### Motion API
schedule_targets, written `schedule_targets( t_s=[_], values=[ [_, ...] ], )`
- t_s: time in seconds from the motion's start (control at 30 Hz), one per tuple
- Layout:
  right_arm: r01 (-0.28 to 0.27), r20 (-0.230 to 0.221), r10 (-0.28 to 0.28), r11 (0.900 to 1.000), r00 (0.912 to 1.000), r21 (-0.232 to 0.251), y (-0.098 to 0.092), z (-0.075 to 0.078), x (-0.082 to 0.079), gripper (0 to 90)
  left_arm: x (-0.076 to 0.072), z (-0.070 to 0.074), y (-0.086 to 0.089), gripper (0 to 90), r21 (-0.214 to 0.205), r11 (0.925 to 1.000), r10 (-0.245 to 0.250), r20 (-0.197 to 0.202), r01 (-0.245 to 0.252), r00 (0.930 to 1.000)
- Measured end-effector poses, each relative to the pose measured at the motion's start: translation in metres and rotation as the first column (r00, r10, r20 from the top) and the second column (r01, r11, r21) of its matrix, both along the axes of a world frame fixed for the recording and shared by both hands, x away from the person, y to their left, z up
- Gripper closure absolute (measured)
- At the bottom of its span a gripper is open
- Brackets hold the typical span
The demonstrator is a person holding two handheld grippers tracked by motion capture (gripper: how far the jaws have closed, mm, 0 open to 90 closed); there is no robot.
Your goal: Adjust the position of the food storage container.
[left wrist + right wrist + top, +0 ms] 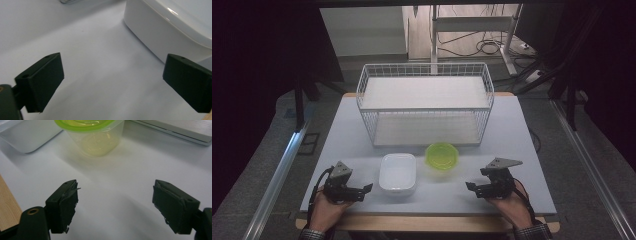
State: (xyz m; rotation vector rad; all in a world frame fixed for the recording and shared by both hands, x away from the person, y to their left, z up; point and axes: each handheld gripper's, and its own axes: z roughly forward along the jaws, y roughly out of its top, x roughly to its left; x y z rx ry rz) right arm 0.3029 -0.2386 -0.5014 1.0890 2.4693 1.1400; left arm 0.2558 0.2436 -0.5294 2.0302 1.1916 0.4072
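Start position: both left tongs [368,188] and right tongs [469,186] rest apart and empty on the pale counter [512,150]; the next move likely requires reaching forward to the white rectangular plastic tub [397,173] or the clear round container with a lime-green lid [442,156].

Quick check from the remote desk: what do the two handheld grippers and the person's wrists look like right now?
Both the left gripper and the right gripper are black, each topped by a grey three-cornered plate. Their jaws are blocky black pads with small screw holes. A dark cable trails from each toward the wrist. A brass-coloured fitting shows near one jaw base in each gripper view. Dark patterned cuffs show at both wrists.
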Motion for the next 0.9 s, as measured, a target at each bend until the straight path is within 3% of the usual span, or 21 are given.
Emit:
schedule_targets(
  t_s=[0.3,0.43,0.53,0.67,0.9],
  values=[
    [-0.009,-0.022,0.009,0.9997,0.9997,0.021,0.005,0.003,0.002,30.9,0.000,0.000,-0.001,1.8,-0.020,0.9998,0.004,0.010,-0.003,0.9999],
    [-0.026,-0.014,0.026,0.9995,0.9996,0.015,0.009,0.008,0.003,33.8,0.001,-0.002,0.000,2.9,0.003,0.9997,0.023,0.032,-0.024,0.9992],
    [-0.053,-0.019,0.053,0.9986,0.9984,-0.007,0.012,0.011,0.005,37.4,0.002,-0.004,0.001,4.6,0.013,0.9998,0.010,0.058,-0.011,0.9983],
    [-0.075,-0.021,0.075,0.9971,0.9970,-0.017,0.015,0.015,0.006,41.4,0.004,-0.007,0.000,3.7,0.017,0.9998,-0.004,0.041,0.003,0.9991],
    [-0.134,-0.008,0.134,0.9902,0.9910,-0.040,0.029,0.029,0.013,55.9,0.005,-0.008,-0.001,3.3,-0.019,0.9997,-0.014,0.048,0.015,0.9988]
  ],
)
